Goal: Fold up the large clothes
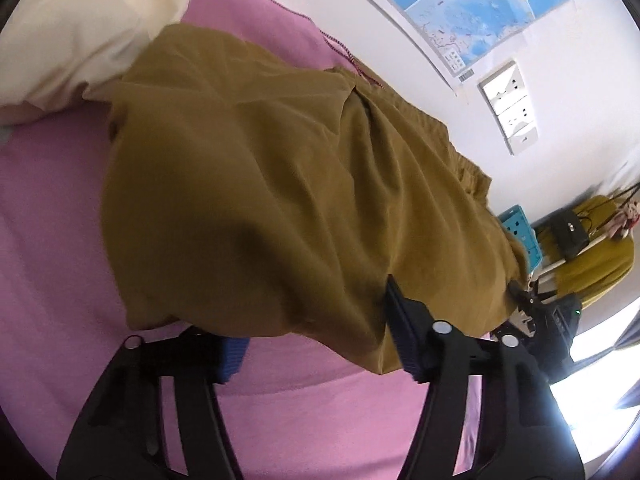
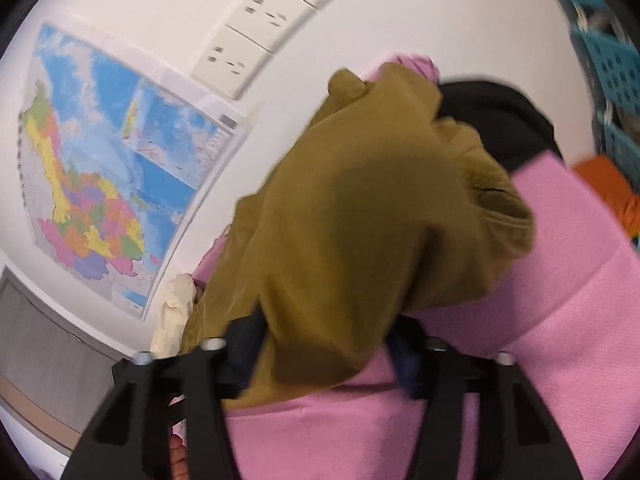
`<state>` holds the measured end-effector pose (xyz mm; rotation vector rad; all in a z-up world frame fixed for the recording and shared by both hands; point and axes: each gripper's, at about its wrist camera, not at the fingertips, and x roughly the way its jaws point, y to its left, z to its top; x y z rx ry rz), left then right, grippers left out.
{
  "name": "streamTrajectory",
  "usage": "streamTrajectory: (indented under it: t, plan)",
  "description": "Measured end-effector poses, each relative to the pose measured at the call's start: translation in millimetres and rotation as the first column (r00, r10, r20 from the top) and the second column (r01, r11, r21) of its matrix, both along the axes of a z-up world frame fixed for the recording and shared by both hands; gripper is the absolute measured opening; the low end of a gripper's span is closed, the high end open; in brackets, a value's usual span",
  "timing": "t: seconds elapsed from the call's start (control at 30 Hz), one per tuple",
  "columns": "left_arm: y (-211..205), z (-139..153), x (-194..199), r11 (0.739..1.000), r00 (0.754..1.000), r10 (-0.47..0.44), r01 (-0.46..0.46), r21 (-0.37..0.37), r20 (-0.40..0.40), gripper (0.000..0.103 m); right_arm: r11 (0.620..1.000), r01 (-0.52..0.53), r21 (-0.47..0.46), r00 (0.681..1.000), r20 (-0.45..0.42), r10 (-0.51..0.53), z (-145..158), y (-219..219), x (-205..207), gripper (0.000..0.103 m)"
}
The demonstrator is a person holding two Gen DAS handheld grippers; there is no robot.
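Note:
An olive-brown garment (image 1: pixel 260 184) lies spread and creased on a pink bedsheet (image 1: pixel 48 208). My left gripper (image 1: pixel 312 332) is open; its fingers straddle the garment's near hem, which drapes between them. In the right wrist view the same garment (image 2: pixel 360 208) is bunched up, its elastic waistband at the right. My right gripper (image 2: pixel 324 344) is open, with a garment edge lying between its fingers over the pink sheet (image 2: pixel 560 280). The right gripper also shows in the left wrist view (image 1: pixel 536 304) at the garment's far right edge.
A cream pillow (image 1: pixel 80 28) lies at the head of the bed. A white wall with a map (image 2: pixel 100 168) and sockets (image 2: pixel 264 28) runs along the bed. A blue perforated basket (image 1: pixel 520 236) and a yellow-draped item (image 1: pixel 600 248) stand past the bed's end.

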<state>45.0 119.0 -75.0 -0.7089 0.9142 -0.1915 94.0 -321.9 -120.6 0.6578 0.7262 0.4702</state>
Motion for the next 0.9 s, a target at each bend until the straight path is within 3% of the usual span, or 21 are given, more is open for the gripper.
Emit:
streamTrajectory:
  t: [0.03, 0.1, 0.23, 0.3, 0.47, 0.73, 0.83, 0.9]
  plan:
    - [0, 1, 0, 1.000, 1.000, 0.000, 0.000, 0.014, -0.001, 0.056, 1.000, -0.002, 0.001, 1.000, -0.026, 0.002, -7, 1, 2, 0.072]
    - [-6, 5, 0, 0.997, 1.000, -0.005, 0.005, 0.073, -0.004, 0.055, 1.000, -0.004, 0.006, 0.999, -0.047, 0.004, -16, 3, 2, 0.073]
    - [-15, 13, 2, 0.987, 1.000, -0.006, 0.007, 0.162, -0.003, 0.055, 1.000, -0.016, -0.010, 0.999, -0.050, 0.015, -21, 13, 0, 0.085]
    - [-16, 14, 4, 0.985, 1.000, -0.005, 0.005, 0.173, -0.003, 0.055, 0.999, -0.024, -0.030, 0.998, -0.052, 0.022, -20, 21, 2, 0.090]
    - [-14, 10, 8, 0.987, 1.000, -0.010, 0.012, 0.157, -0.015, 0.057, 0.998, -0.011, -0.069, 0.999, -0.042, 0.009, -20, 38, 13, 0.088]
    - [-9, 0, 11, 0.989, 0.999, -0.029, 0.031, 0.145, -0.015, 0.065, 0.997, 0.002, -0.071, 1.000, -0.025, -0.003, -20, 33, 16, 0.052]
    - [-7, 1, 8, 0.987, 1.000, -0.022, 0.024, 0.157, -0.010, 0.055, 0.998, -0.011, -0.068, 1.000, -0.006, 0.011, -16, 33, 15, 0.033]
    - [-6, 8, 4, 0.985, 1.000, -0.016, 0.015, 0.174, 0.006, 0.042, 0.998, -0.028, -0.065, 0.999, 0.017, 0.029, -9, 35, 12, 0.023]
